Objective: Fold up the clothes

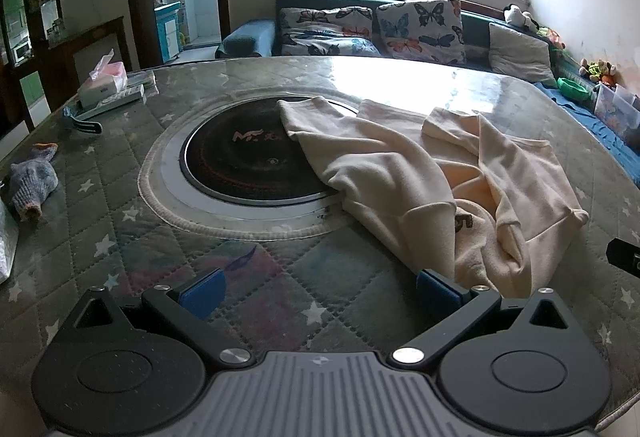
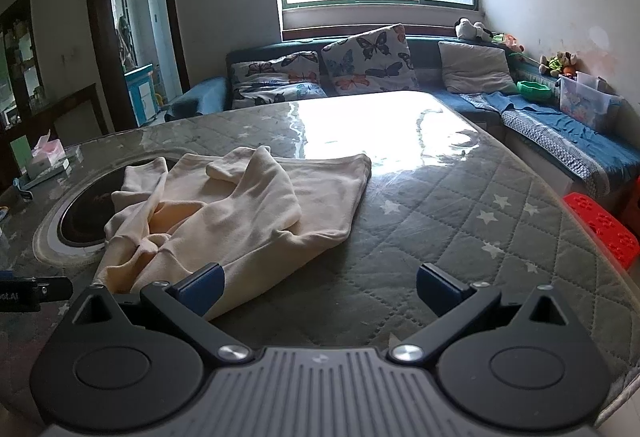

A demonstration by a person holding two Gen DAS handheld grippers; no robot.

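A cream sweatshirt [image 1: 440, 173] lies crumpled on the quilted table cover [image 1: 120, 197], partly over the round black hotplate [image 1: 244, 165]. Its sleeves are bunched and a dark print shows in a fold. My left gripper [image 1: 318, 291] is open just above the table, its right blue pad at the garment's near hem. In the right wrist view the same sweatshirt [image 2: 240, 217] spreads to the left. My right gripper [image 2: 318, 287] is open too, its left pad over the garment's near edge. Neither gripper holds anything.
A tissue box [image 1: 106, 77], a remote [image 1: 116, 101] and a knitted sock [image 1: 32, 181] lie on the table's left side. A sofa with butterfly cushions [image 1: 416, 29] runs behind and to the right. A red stool [image 2: 600, 233] stands at the right edge.
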